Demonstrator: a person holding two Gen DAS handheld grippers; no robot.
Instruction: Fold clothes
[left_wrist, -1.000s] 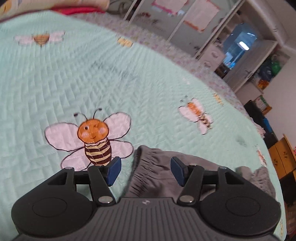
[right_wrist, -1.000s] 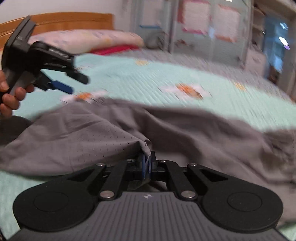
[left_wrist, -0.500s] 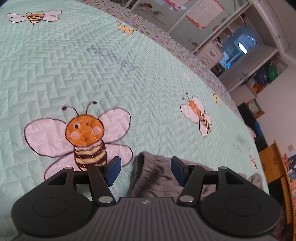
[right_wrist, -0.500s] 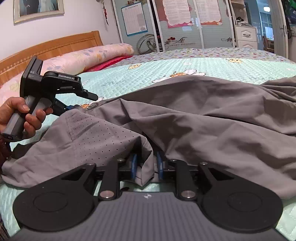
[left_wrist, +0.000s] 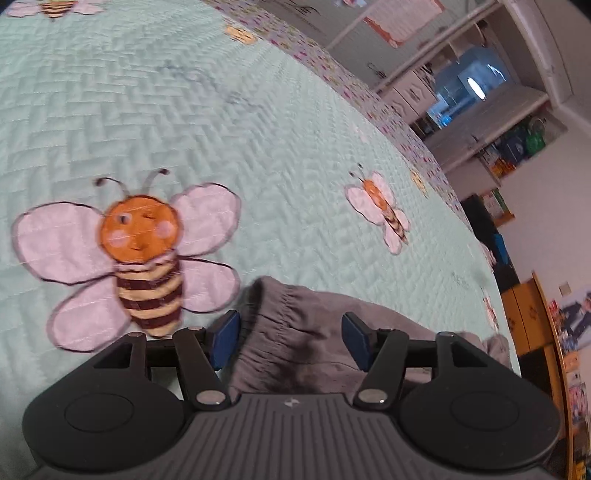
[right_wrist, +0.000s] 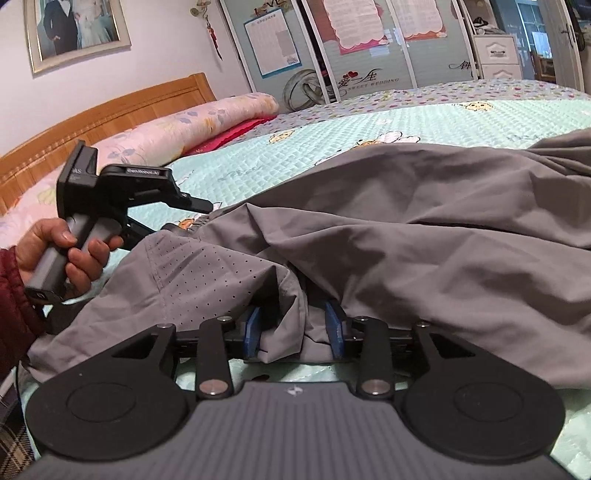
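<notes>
Straddling elastic waistband (left_wrist: 273, 325) with left tool (left_wrist: 290, 336) apart, ready to pinch | right tool (right_wrist: 293, 332) apart around grey trousers (right_wrist: 424, 229) fold on bed (right_wrist: 406, 122)

- A mint-green quilted bedspread (left_wrist: 288, 122) covers the bed, stitched in a herringbone pattern.
- A large cartoon bee (left_wrist: 142, 254) with pale pink wings is printed on it; a smaller bee (left_wrist: 382, 210) sits farther off.
- A wooden headboard (right_wrist: 110, 114) stands behind a long floral pillow (right_wrist: 192, 125), with something red (right_wrist: 232, 134) beside the pillow.
- A framed photograph (right_wrist: 75, 31) hangs on the wall above.
- Wardrobe doors (right_wrist: 354, 48) carry pink posters.
- A white drawer unit (right_wrist: 496, 55) stands by the doorway.
</notes>
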